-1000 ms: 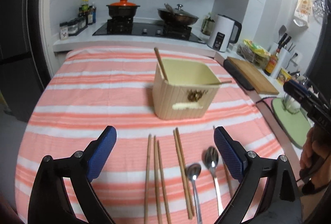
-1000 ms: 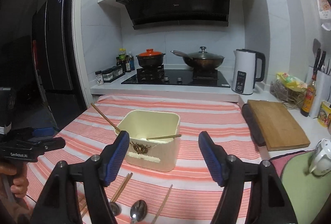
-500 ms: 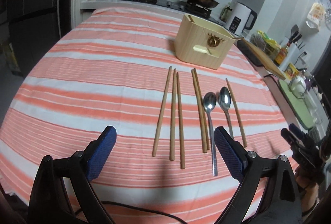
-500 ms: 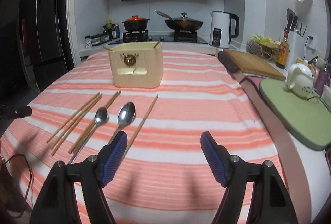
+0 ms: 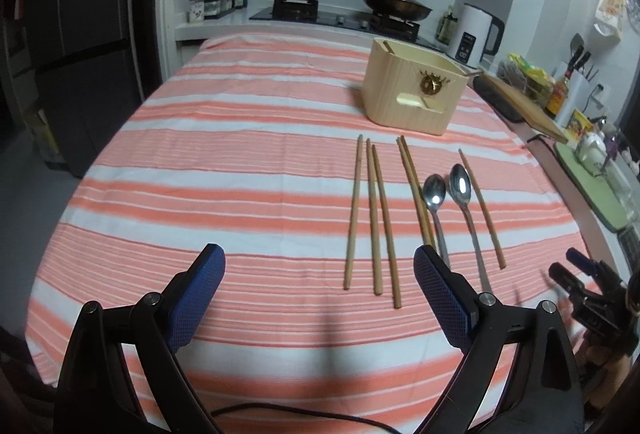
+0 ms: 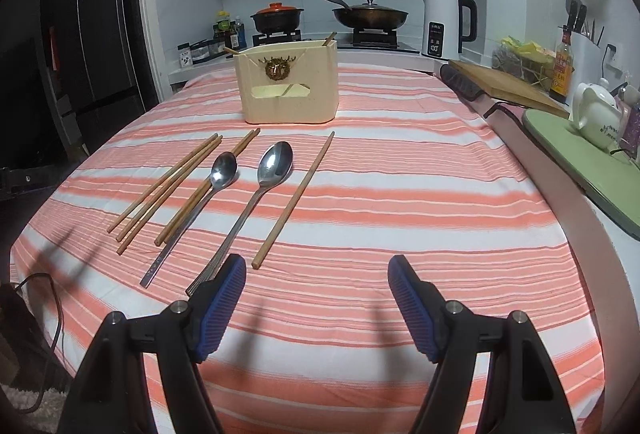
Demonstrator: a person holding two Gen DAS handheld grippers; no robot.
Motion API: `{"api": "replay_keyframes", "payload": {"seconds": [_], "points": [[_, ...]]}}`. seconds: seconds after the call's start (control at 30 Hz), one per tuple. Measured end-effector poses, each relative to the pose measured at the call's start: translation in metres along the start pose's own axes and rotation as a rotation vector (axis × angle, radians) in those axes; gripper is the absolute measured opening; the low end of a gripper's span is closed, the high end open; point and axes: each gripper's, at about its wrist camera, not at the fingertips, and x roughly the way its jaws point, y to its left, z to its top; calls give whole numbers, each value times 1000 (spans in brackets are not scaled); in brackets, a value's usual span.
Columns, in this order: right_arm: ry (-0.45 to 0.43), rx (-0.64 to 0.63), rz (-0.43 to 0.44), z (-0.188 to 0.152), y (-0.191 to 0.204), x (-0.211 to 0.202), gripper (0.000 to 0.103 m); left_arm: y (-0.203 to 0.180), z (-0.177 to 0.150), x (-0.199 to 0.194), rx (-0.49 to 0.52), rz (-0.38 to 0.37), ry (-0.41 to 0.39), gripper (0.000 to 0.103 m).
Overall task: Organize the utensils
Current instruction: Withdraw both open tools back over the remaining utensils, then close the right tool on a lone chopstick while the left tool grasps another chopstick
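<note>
Hovering over the near edge of the striped cloth (image 5: 240,161), the left gripper (image 5: 319,274) and right gripper (image 6: 317,284) both gape wide, holding nothing. Six chopsticks (image 5: 373,218) and two spoons (image 6: 276,163) lie side by side on the cloth, just before the cream box (image 6: 288,85), which holds two more chopsticks.

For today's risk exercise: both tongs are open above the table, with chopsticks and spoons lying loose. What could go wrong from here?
1. The paired chopsticks lie against the small spoon; a grasp may catch both.
2. Thin, flat chopsticks may slip or roll from the left tongs.
3. The holder already has sticks leaning inside, which may block insertion.
</note>
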Motion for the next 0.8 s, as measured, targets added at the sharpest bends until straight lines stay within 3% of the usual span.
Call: {"api": "replay_keyframes", "payload": {"seconds": [0.3,0.57,0.8], "points": [[5,-19,3,-2,7,2,75,-8,-19,21,76,-29,61,96],[20,-32,15,-4,14,8,75,-5,-24,39,46,-43,78,96],[84,-96,35,0,34,38,75,-3,-29,64,24,-41,119,91]]}}
